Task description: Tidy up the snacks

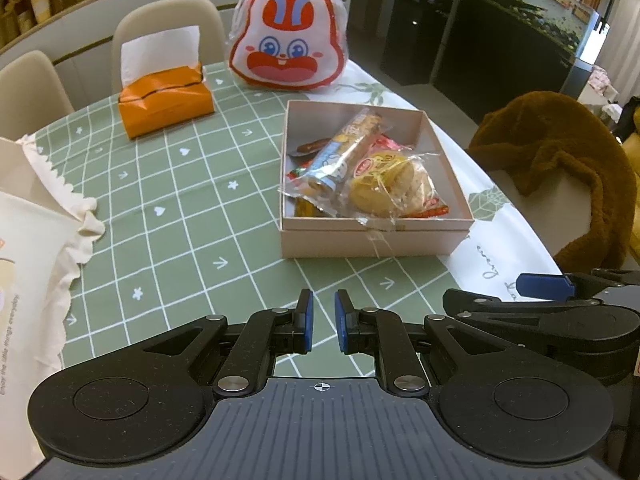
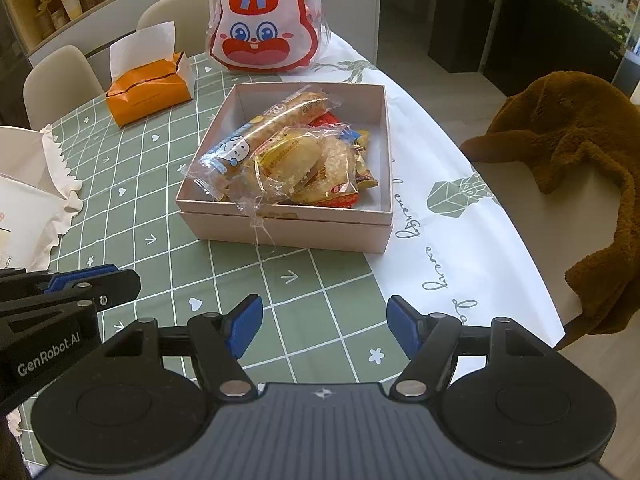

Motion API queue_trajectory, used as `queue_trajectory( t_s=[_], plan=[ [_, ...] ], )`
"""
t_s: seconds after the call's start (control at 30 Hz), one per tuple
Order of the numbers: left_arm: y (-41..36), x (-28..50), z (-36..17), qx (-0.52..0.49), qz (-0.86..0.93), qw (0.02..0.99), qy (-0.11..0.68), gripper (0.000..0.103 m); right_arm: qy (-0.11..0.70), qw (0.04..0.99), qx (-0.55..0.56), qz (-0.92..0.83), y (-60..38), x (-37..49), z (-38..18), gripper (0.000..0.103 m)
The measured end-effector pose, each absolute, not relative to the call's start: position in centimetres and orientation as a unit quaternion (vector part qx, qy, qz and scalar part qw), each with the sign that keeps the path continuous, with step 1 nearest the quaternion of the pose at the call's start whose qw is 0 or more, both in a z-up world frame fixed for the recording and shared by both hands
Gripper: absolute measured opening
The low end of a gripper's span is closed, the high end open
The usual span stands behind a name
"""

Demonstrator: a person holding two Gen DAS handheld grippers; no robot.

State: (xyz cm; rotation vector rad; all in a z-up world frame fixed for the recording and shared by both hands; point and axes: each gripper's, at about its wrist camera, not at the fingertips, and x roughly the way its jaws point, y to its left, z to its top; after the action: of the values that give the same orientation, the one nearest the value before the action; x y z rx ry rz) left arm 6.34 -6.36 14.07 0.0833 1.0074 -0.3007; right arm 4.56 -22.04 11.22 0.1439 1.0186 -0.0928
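A pale pink box point(image 1: 372, 236) point(image 2: 288, 228) stands on the green checked tablecloth and holds several wrapped snacks. On top lie a clear bag of yellow rice crackers point(image 1: 384, 184) point(image 2: 308, 160) and a long blue-and-white wrapped roll point(image 1: 340, 152) point(image 2: 260, 132). My left gripper point(image 1: 321, 318) hovers over the cloth in front of the box, its blue pads nearly together with nothing between them. My right gripper point(image 2: 324, 324) stands open and empty, also short of the box. Each gripper shows at the edge of the other's view: the right gripper point(image 1: 546, 286), the left gripper point(image 2: 84, 276).
A rabbit-face bag point(image 1: 288, 36) point(image 2: 264, 24) sits behind the box. An orange tissue pack point(image 1: 164, 100) point(image 2: 148, 88) lies at the back left. A white cloth bag point(image 1: 36, 248) is at the left. A chair with a brown fleece point(image 1: 560, 160) point(image 2: 576, 132) stands right of the table.
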Motion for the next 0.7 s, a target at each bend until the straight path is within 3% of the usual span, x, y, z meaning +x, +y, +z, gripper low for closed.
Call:
queue_trajectory(
  t_s=[0.7],
  plan=[
    [-6.2,5.9,14.3,0.021,-0.167,0.861,0.479,0.016,0.473,0.877,0.08,-0.036,-21.8,4.2,12.3,0.07]
  ],
)
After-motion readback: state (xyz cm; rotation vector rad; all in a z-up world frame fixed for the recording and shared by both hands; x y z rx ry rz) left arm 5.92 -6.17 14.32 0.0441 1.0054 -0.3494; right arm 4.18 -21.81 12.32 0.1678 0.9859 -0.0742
